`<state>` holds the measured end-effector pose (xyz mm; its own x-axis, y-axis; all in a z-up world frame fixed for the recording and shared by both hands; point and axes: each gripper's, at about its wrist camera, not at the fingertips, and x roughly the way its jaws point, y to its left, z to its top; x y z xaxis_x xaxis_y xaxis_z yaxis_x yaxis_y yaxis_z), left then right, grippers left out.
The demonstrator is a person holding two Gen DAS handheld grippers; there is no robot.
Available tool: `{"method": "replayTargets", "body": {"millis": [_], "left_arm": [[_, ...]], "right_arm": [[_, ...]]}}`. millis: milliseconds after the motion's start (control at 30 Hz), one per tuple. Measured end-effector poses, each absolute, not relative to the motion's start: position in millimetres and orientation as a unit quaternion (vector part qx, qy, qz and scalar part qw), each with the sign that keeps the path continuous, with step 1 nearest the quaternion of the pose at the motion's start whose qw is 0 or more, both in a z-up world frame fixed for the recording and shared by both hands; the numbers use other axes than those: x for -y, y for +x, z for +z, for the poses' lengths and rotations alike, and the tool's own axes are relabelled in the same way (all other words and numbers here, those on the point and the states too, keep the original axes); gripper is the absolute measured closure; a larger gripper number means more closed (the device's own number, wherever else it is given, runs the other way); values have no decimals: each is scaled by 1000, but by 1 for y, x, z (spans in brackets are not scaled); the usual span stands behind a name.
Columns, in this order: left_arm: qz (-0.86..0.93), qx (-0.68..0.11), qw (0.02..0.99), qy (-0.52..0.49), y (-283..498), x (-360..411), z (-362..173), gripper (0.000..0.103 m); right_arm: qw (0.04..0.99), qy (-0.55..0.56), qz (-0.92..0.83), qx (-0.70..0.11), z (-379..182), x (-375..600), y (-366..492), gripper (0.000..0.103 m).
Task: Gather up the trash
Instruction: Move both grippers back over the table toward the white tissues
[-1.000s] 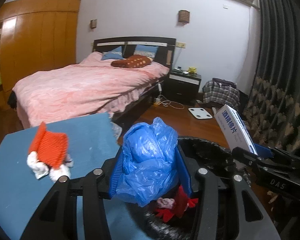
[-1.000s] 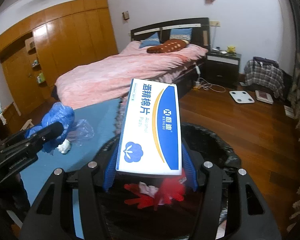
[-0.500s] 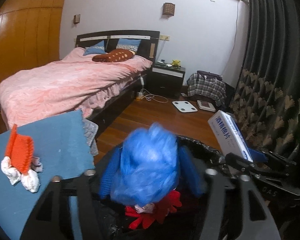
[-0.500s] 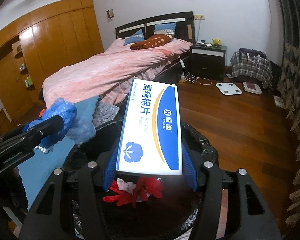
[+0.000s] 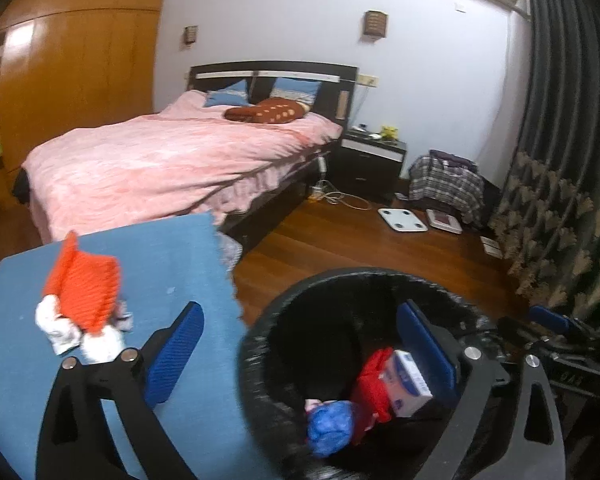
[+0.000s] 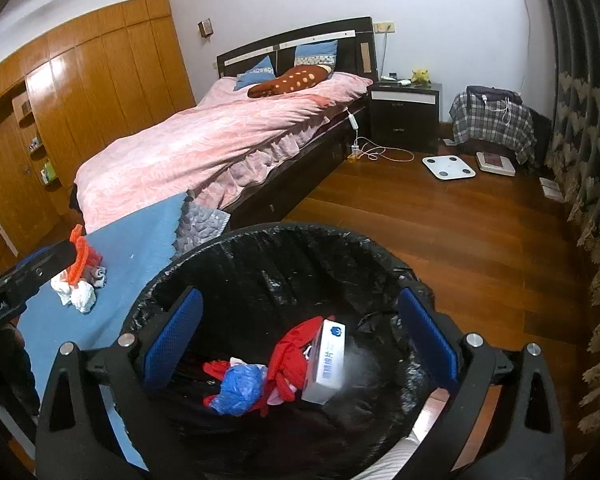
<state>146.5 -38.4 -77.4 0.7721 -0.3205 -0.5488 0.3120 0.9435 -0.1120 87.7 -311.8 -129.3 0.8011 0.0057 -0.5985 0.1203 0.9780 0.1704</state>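
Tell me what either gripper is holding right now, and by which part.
Nothing is held. Left gripper and right gripper are both opening and empty; the crumpled blue plastic bag and white-and-blue cardboard box lie in the black-lined bin.

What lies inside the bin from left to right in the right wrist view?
Blue plastic bag → red cloth → white-and-blue box, all resting at the bottom of the black-lined bin.
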Motion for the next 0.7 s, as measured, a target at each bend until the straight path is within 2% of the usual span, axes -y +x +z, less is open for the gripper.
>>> {"method": "replayTargets", "body": {"millis": [300, 700], "left_arm": [[-90, -290, 953, -9, 136, -31, -81, 6], [19, -291, 956, -23, 118, -136, -92, 6]], "right_arm": [[945, 93, -3, -315, -124, 269, 103, 6], [944, 46, 91, -313, -114, 163, 130, 6]]}}
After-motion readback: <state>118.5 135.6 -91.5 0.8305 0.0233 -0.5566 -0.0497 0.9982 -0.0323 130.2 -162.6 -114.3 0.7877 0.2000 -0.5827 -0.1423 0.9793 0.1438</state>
